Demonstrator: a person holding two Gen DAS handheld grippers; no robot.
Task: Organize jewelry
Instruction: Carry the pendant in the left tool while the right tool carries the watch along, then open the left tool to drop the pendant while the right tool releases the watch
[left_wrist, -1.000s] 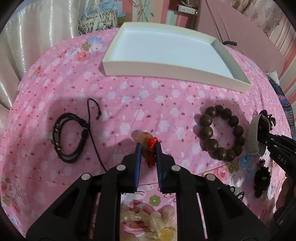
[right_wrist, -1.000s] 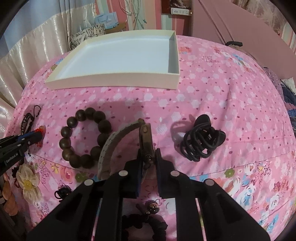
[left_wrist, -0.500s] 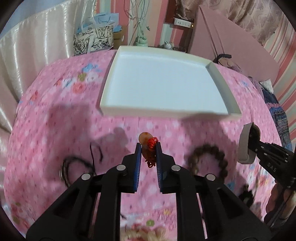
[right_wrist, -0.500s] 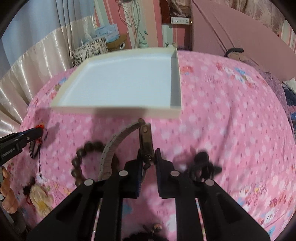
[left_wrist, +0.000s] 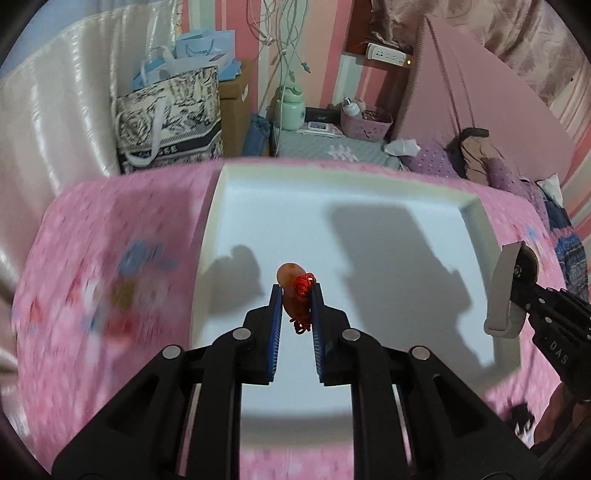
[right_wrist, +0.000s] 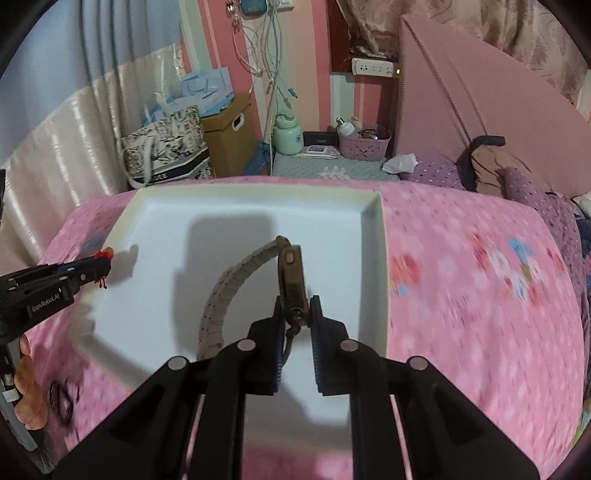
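Observation:
My left gripper is shut on an amber bead pendant with a red knotted cord and holds it above the left part of the white tray. My right gripper is shut on a wristwatch with a beige band and holds it above the same tray, toward its right side. The left gripper also shows at the left edge of the right wrist view. The right gripper with the watch shows at the right edge of the left wrist view.
The tray lies on a pink floral bedspread. A black cord bracelet lies on the spread at lower left. Behind the bed stand a patterned tote bag, a cardboard box and a nightstand with small items.
Both grippers rose from the bedspread and moved forward with their items; they now hang over the tray. The bead bracelet and hair claw have dropped out of view.

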